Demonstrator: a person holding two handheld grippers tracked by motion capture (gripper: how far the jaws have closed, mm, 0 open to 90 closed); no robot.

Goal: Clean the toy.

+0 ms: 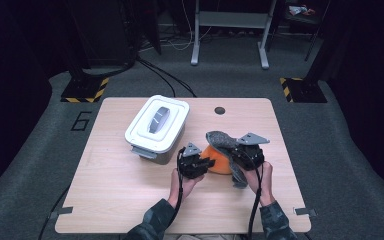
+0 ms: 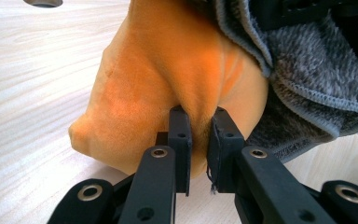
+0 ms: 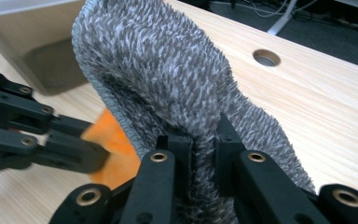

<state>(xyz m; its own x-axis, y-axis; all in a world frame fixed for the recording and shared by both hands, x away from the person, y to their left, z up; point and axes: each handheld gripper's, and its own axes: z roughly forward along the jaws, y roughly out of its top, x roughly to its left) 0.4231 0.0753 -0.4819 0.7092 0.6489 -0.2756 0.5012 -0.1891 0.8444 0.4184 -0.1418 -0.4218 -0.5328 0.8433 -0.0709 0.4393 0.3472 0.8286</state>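
Note:
An orange plush cloth [image 1: 218, 159] [image 2: 168, 79] lies bunched at the middle of the table, with a grey fuzzy cloth [image 1: 222, 141] [image 3: 177, 79] draped over its right side. My left gripper [image 1: 204, 164] [image 2: 199, 144] comes in from the left and is shut on a fold of the orange cloth. My right gripper [image 1: 240, 156] [image 3: 204, 149] is on the right, shut on a pinch of the grey cloth [image 2: 307, 79], which stands up between its jaws. The orange cloth [image 3: 114, 149] peeks out below the grey one, beside the left gripper's arms.
A white lidded container [image 1: 156, 127] [image 3: 32, 46] stands on the table's back left, close to the left gripper. A round cable hole [image 1: 220, 110] [image 3: 266, 57] sits near the table's far edge. A desk frame stands on the floor beyond.

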